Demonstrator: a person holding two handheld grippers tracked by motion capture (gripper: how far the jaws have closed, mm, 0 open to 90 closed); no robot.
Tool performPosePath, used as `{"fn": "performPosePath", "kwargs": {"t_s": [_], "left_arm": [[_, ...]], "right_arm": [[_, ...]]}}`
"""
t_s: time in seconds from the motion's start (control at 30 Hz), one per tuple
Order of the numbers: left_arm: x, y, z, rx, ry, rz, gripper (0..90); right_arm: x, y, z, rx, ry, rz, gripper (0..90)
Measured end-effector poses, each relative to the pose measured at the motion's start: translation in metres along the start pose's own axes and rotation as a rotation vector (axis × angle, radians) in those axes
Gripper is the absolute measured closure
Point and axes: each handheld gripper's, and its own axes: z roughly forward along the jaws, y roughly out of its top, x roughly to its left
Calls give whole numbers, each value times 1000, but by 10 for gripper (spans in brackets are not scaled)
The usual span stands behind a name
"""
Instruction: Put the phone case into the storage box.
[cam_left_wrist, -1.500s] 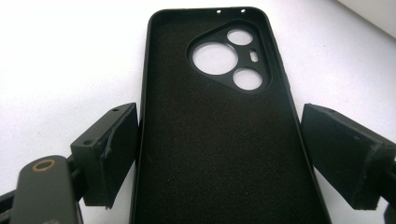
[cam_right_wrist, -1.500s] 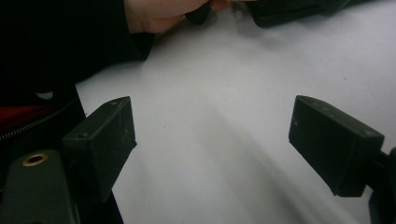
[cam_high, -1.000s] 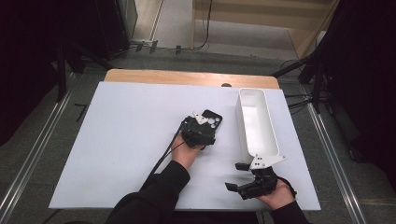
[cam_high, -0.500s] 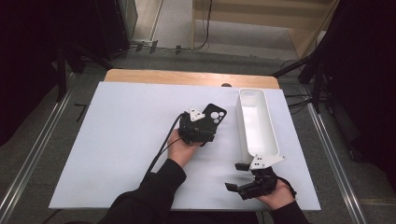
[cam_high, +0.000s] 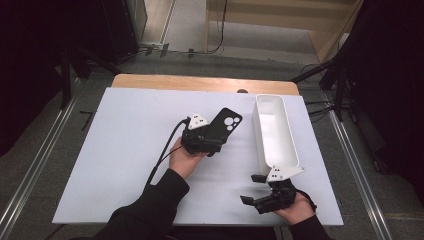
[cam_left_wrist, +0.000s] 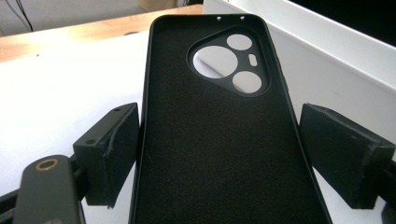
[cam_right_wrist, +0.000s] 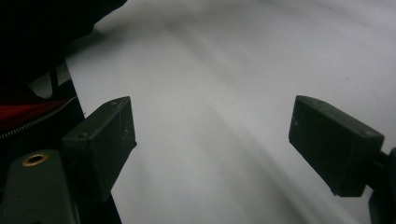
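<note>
A black phone case (cam_high: 226, 124) with a camera cut-out is held up over the middle of the white board, its inner side facing up. My left gripper (cam_high: 214, 140) is shut on its lower half. In the left gripper view both pads press the long edges of the case (cam_left_wrist: 219, 116), left gripper (cam_left_wrist: 219, 154). My right gripper (cam_high: 253, 189) rests in a hand near the board's front edge, jaws wide apart and pointing left. In its own view the right gripper (cam_right_wrist: 210, 140) has nothing but bare white board between the pads.
A long white tray (cam_high: 258, 131) stands along the right side of the white board (cam_high: 125, 150), just right of the case; its wall (cam_left_wrist: 336, 70) shows close by. A wooden table edge (cam_high: 200, 84) runs along the back. Metal rails flank the table.
The left hand has lifted the phone case and carried it up and away toward the back right, closer to the tray. The right hand has not moved.
</note>
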Motion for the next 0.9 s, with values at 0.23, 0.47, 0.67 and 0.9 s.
{"fn": "performPosePath", "kwargs": {"t_s": [0.23,0.47,0.67,0.9], "left_arm": [[9,-3,-17,-28,-42,-6,143],[9,-7,-29,-34,-64,-6,143],[8,-11,-40,-39,-89,12,142],[14,-19,-55,-41,-65,28,142]], "right_arm": [[0,0,1,-1,2,-8,132],[0,1,1,-6,1,-7,132],[0,1,0,-10,-1,-8,132],[1,1,0,-18,5,-17,132]]}}
